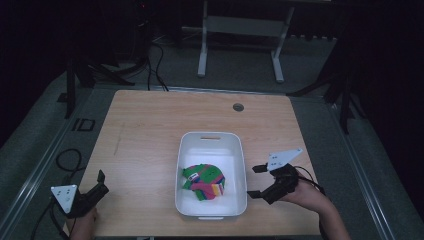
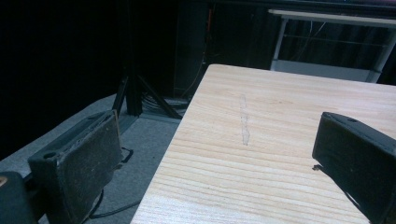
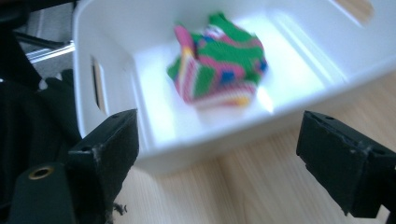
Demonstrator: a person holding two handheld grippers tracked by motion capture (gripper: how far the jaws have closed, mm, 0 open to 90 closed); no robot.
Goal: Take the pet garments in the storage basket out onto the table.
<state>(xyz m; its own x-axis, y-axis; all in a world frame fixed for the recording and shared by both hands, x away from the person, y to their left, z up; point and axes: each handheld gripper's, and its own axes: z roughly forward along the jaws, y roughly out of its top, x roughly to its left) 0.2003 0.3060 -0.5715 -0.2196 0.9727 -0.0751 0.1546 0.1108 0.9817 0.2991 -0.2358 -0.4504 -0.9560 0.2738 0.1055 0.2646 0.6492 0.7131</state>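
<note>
Inside the white bin [image 1: 242, 165] lies a colourful cloth [image 1: 204, 182].

Dark room. Grey carpet floor [image 1: 40, 125] surrounds the wooden table [image 1: 145, 125]; a white frame stand [image 1: 240, 30] sits far, cables [image 1: 155, 60] far left.

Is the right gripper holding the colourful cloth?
No, the right gripper is open beside the white bin, while the cloth lies inside it.

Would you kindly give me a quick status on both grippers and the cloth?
Left gripper open, empty, at table's near left corner. Right gripper open, empty, beside white bin. Colourful cloth crumpled inside bin. Nothing in the way.
</note>
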